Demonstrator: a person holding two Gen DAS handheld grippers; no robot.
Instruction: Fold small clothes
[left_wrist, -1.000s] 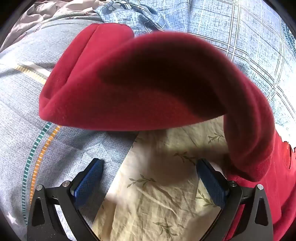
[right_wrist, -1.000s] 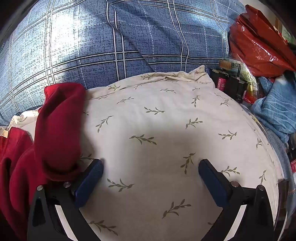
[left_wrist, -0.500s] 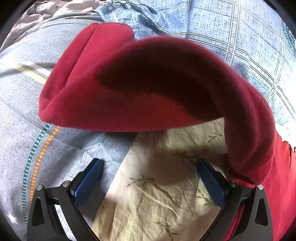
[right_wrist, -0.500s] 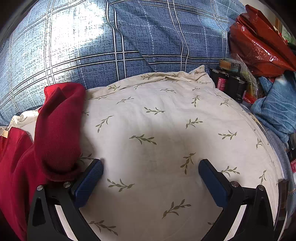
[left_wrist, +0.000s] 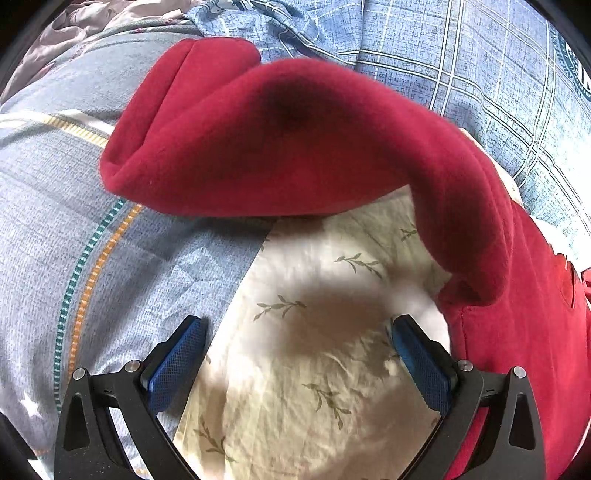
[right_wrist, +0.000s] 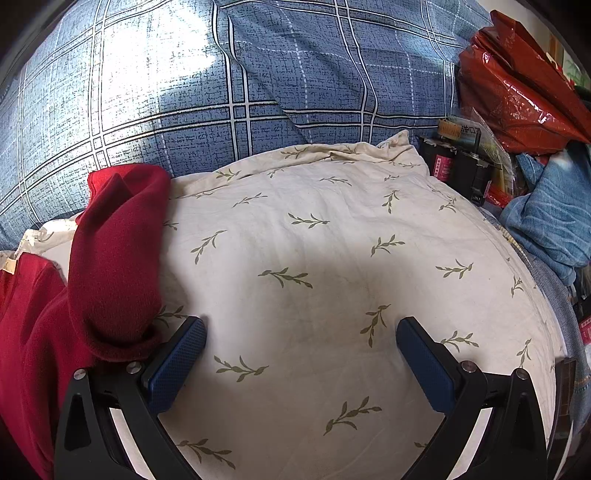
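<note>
A dark red fleece garment (left_wrist: 303, 147) lies across the bed in the left wrist view, one sleeve arching over a cream leaf-print cloth (left_wrist: 314, 362); its body runs down the right edge. My left gripper (left_wrist: 297, 356) is open just short of the sleeve, with only the cream cloth between its blue pads. From the right wrist, the same red garment (right_wrist: 110, 251) lies at the left, a sleeve end resting by the left fingertip (right_wrist: 177, 362). My right gripper (right_wrist: 301, 363) is open over the cream leaf-print cloth (right_wrist: 332, 258), holding nothing.
A blue checked bedcover (right_wrist: 221, 92) lies behind the cream cloth. A grey-blue sheet with teal and orange stripes (left_wrist: 74, 240) fills the left of the left wrist view. Red plastic bags (right_wrist: 517, 85), dark boxes (right_wrist: 458, 166) and light blue fabric (right_wrist: 546, 221) crowd the right side.
In the left wrist view the red sleeve sits a little farther from the gripper and its right end is now clear of the right pad. The right wrist view is nearly unchanged.
</note>
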